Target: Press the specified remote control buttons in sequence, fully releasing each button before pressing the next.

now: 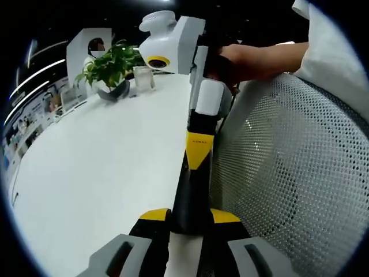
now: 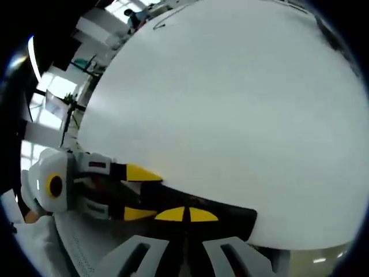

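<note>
White sleeve [image 1: 331, 43], grey grippers, yellow-and-black jaws, white housings

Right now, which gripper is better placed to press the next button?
Right gripper, probably: its shut tips sit over the black remote, which the left gripper is busy gripping.

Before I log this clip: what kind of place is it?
Probably an office or meeting room: a long white table, a potted plant at its far end, and a white mesh chair beside it.
</note>
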Motion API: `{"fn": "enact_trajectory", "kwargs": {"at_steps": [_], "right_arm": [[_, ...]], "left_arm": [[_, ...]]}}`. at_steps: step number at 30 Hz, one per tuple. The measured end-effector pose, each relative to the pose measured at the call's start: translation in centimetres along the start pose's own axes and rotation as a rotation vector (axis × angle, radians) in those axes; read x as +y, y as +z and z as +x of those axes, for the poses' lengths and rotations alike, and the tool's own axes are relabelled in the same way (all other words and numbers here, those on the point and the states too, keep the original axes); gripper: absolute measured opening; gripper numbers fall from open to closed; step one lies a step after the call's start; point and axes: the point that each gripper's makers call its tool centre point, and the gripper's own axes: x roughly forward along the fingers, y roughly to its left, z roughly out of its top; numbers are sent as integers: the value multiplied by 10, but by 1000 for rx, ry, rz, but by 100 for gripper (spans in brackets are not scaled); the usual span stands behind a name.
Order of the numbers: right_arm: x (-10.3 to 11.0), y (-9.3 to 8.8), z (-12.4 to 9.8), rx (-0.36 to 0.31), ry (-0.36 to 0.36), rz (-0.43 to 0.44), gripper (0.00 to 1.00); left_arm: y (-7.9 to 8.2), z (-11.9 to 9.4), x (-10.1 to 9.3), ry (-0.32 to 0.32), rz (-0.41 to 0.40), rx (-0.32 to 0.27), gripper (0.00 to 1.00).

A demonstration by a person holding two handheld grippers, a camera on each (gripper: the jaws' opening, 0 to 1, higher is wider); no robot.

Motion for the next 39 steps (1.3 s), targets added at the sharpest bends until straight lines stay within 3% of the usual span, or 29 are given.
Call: {"fn": "enact_trajectory", "kwargs": {"at_steps": [6, 8, 20, 39], "right_arm": [[0, 0, -1, 2, -2, 7, 0], [-3, -2, -3, 21, -21, 23, 0], [2, -7, -3, 54, 0, 47, 0], [-2, -11, 2, 85, -65, -58, 0]], "left_arm": [[0, 0, 0, -1, 9, 5, 25], [-2, 0, 1, 13, 56, 20, 25], [-2, -2, 6, 13, -5, 21, 24], [-1, -1, 4, 12, 12, 2, 25]]}}
